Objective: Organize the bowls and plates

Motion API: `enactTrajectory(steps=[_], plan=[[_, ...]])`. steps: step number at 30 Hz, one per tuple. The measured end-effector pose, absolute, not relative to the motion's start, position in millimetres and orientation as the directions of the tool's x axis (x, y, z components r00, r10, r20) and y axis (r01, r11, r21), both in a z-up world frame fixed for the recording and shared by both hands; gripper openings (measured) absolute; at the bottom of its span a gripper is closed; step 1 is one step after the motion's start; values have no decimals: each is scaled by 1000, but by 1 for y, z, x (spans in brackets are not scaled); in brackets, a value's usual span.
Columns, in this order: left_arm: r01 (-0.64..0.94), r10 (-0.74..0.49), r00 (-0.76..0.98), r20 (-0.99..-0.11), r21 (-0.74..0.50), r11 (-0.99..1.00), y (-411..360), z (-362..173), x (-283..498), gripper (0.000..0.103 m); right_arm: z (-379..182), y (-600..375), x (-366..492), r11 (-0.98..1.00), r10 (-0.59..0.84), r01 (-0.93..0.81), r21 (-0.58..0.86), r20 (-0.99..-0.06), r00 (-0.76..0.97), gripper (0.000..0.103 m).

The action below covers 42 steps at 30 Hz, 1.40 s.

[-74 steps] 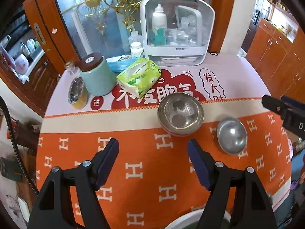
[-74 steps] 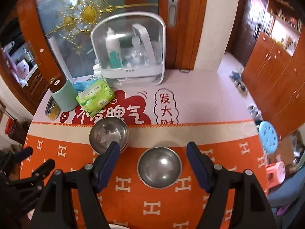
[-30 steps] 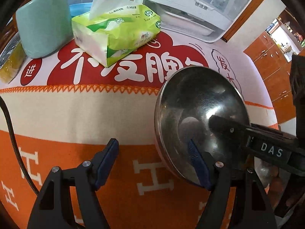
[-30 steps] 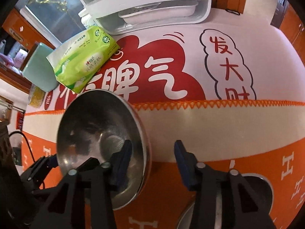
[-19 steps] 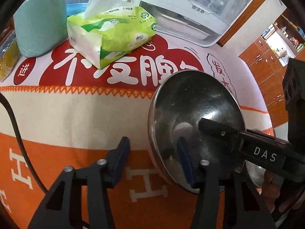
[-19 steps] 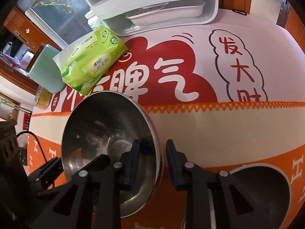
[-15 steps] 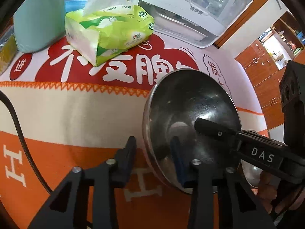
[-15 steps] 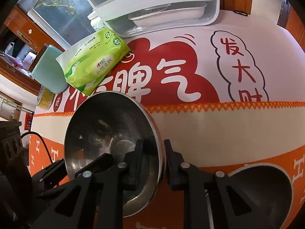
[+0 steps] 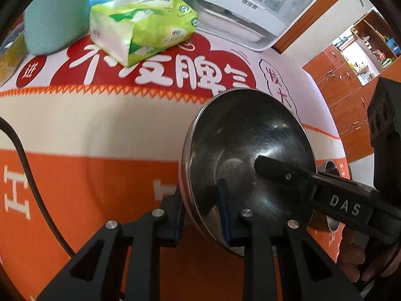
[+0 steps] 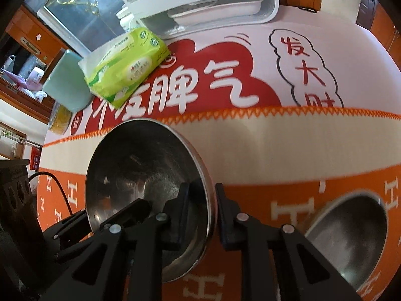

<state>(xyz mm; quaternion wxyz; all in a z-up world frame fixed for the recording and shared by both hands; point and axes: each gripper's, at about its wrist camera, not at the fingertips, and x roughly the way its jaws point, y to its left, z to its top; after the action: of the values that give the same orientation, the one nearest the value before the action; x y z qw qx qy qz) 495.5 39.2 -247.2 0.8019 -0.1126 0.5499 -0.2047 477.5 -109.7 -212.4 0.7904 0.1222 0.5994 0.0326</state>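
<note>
Both grippers hold one large steel bowl point(image 9: 250, 138) over the orange tablecloth point(image 9: 87, 188). My left gripper point(image 9: 200, 190) pinches the bowl's left rim, jaws closing tight, one pad inside and one outside. My right gripper point(image 10: 201, 190) is shut on the opposite rim of the large steel bowl point(image 10: 140, 163). One of its fingers point(image 9: 283, 173) reaches into the bowl in the left wrist view; the other is hidden behind the bowl wall. A smaller steel bowl point(image 10: 351, 233) rests on the cloth just right of the right gripper.
Behind the bowls lie a green tissue pack point(image 9: 142, 32), a teal canister point(image 9: 55, 15) and a white lidded storage box point(image 9: 240, 7). A black cable point(image 9: 25, 165) trails over the cloth at left. Wooden cabinets point(image 9: 351, 100) stand beyond the table's right edge.
Both grippers stood open around the large bowl's rim a second ago; now both have closed on it. The small bowl shows more fully in the right wrist view.
</note>
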Motion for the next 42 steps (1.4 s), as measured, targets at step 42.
enactTrajectory(steps=[42], plan=[[329, -505, 236, -830, -421, 845, 57, -172, 261, 24, -126, -79, 214, 997, 24, 56, 47, -939, 344, 22]])
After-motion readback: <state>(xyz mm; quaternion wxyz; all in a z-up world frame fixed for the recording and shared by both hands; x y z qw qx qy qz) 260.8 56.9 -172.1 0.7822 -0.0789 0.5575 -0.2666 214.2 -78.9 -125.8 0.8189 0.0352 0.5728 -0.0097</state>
